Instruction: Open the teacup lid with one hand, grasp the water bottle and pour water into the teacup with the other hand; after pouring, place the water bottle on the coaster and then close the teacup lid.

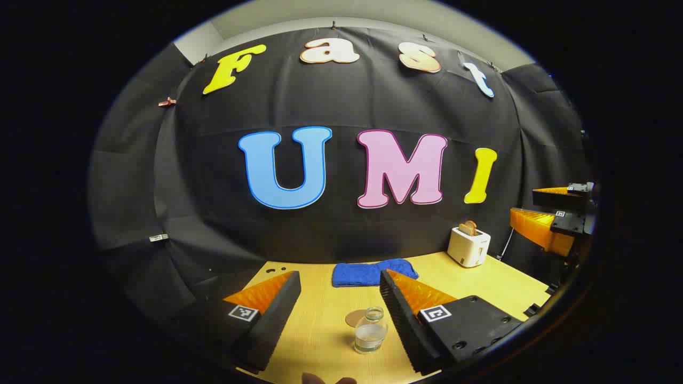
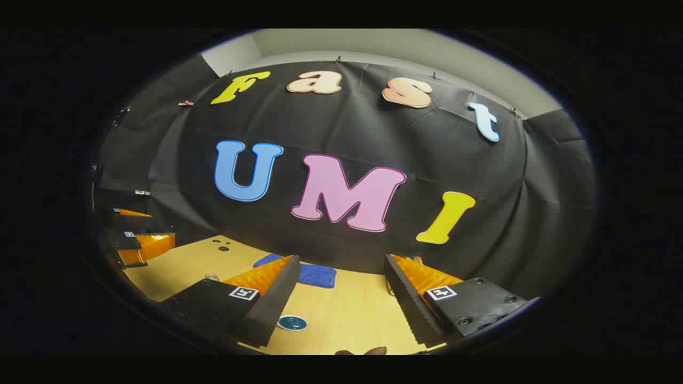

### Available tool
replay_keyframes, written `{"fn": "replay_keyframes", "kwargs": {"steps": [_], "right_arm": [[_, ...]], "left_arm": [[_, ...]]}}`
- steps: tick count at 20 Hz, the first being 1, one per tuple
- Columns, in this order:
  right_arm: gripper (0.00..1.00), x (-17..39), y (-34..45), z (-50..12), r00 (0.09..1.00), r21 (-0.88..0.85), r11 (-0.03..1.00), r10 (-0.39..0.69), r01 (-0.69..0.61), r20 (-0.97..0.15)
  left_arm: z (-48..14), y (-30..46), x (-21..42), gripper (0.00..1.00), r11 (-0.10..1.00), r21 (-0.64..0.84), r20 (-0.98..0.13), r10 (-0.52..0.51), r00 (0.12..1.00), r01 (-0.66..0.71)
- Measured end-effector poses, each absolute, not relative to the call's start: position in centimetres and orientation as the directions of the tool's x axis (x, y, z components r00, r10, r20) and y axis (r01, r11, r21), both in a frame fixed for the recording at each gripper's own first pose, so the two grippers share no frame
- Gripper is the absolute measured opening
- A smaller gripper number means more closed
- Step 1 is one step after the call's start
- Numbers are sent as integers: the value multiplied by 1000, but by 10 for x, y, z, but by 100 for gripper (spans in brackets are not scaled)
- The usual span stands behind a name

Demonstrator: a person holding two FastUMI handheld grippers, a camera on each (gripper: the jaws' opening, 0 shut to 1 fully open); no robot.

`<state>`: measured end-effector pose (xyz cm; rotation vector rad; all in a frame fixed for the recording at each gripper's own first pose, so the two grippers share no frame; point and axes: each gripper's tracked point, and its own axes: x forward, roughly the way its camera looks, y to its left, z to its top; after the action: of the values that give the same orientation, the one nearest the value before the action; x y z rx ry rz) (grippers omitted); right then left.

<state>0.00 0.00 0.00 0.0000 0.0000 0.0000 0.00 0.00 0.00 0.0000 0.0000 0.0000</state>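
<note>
Fingertips of the holding hand (image 1: 326, 379) peek in at 6 o'clock of the left gripper view, just below the left gripper (image 1: 339, 304), whose two black-and-orange fingers stand wide apart with nothing between them but air. Level and pointing toward the cloth wall, it hangs above the wooden table (image 1: 480, 277). Between those fingers, toward 5 o'clock of the view's centre, the water bottle (image 1: 370, 330) stands upright, long axis vertical, open neck up, partly filled. A round tan coaster (image 1: 354, 318) lies flat just behind it at its 10 o'clock, partly hidden by it. Beyond, at 12 o'clock from the bottle, lies a blue cloth (image 1: 368, 273); a white toaster (image 1: 468, 245) sits at 2 o'clock.

At 3 o'clock in that view the right gripper (image 1: 552, 213) floats high, fingers parted. In its own view the fingers are likewise spread and empty. A small teal disc (image 2: 292, 322) lies flat by its left finger; whether it belongs to the teacup cannot be told.
</note>
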Motion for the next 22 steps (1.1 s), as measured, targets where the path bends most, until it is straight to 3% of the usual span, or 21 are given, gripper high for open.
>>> {"fn": "replay_keyframes", "kwargs": {"steps": [13, 22], "right_arm": [[98, -10, -5, -6, 1000, 8, 1000, 6, -6, -1], [98, -4, 23, -34, 996, 34, 996, 84, -83, -26]], "left_arm": [[-7, -14, -6, 94, 1000, 9, -18, -23, 1000, 23], [-39, -24, -7, 95, 999, 8, -60, -52, 997, 52]]}}
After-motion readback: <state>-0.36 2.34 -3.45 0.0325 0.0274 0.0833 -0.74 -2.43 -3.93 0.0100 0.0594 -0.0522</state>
